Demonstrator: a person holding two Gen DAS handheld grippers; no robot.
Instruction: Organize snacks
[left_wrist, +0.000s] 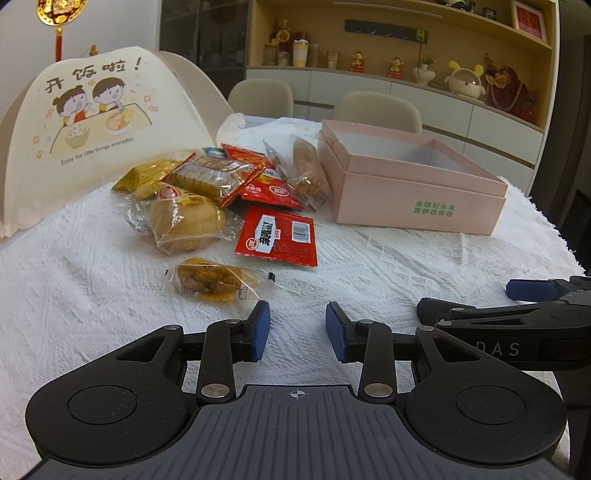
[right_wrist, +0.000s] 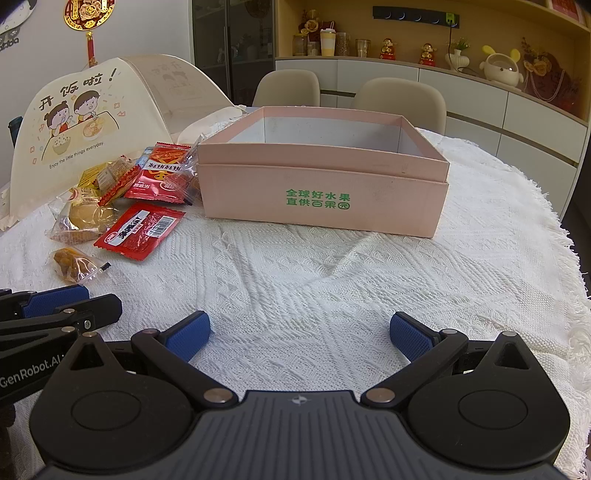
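Note:
A heap of wrapped snacks (left_wrist: 207, 188) lies on the white tablecloth: clear bags of buns, red sachets (left_wrist: 277, 236) and a small bag of yellow pieces (left_wrist: 214, 282) nearest my left gripper. An open pink box (left_wrist: 413, 181) (right_wrist: 321, 177) stands to the right of the heap, its inside bare. My left gripper (left_wrist: 297, 330) hovers low over the cloth just short of the small bag, jaws partly open and nothing between them. My right gripper (right_wrist: 299, 332) is open wide in front of the box, holding nothing. Each gripper shows at the other view's edge.
A cream fabric food cover (left_wrist: 92, 125) with a cartoon print stands at the left behind the snacks. Two beige chairs (right_wrist: 399, 103) sit past the table's far edge. A sideboard with ornaments lines the back wall. The tablecloth's fringed edge (right_wrist: 554, 229) runs along the right.

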